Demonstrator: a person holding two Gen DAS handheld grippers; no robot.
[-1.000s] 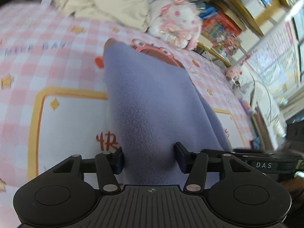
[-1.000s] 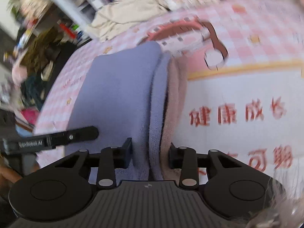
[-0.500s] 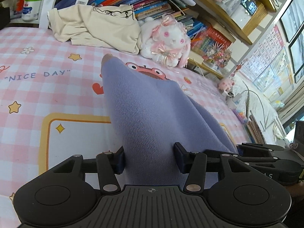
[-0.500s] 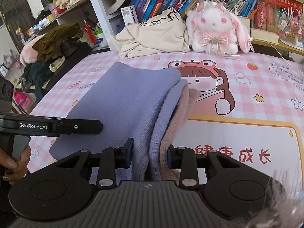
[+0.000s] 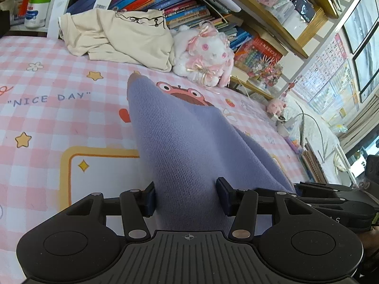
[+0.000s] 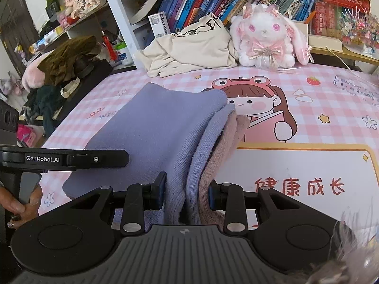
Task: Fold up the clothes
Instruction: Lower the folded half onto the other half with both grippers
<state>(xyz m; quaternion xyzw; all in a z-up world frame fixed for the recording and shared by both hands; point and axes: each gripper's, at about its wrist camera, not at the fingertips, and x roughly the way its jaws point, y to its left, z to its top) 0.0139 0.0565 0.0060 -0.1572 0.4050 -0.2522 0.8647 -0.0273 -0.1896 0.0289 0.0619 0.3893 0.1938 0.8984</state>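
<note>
A folded lavender knit garment [image 5: 180, 146] with a dusty-pink inner layer [image 6: 225, 151] is held up above the pink checked mat [image 5: 47, 118]. My left gripper [image 5: 186, 195] is shut on one thick edge of it; the cloth fills the gap between the pads. My right gripper [image 6: 187, 194] is shut on the other edge, pinching lavender and pink layers together. The far fold [image 6: 180, 97] droops toward the mat. Each gripper shows in the other's view: the right gripper body [image 5: 336, 203] at the lower right, the left gripper body [image 6: 64, 158] at the left with a hand below it.
A crumpled cream garment [image 6: 189, 49] and a white-and-pink plush rabbit [image 6: 267, 35] lie at the mat's far edge before shelves of books [image 6: 213, 2]. Dark clothes [image 6: 66, 59] pile on a black surface to the left. A shelf [image 5: 255, 87] borders the right.
Both grippers have lifted with the garment still pinched. The view has tilted up, so more of the shelves and the plush rabbit shows. The blur of the earliest frames is gone.
</note>
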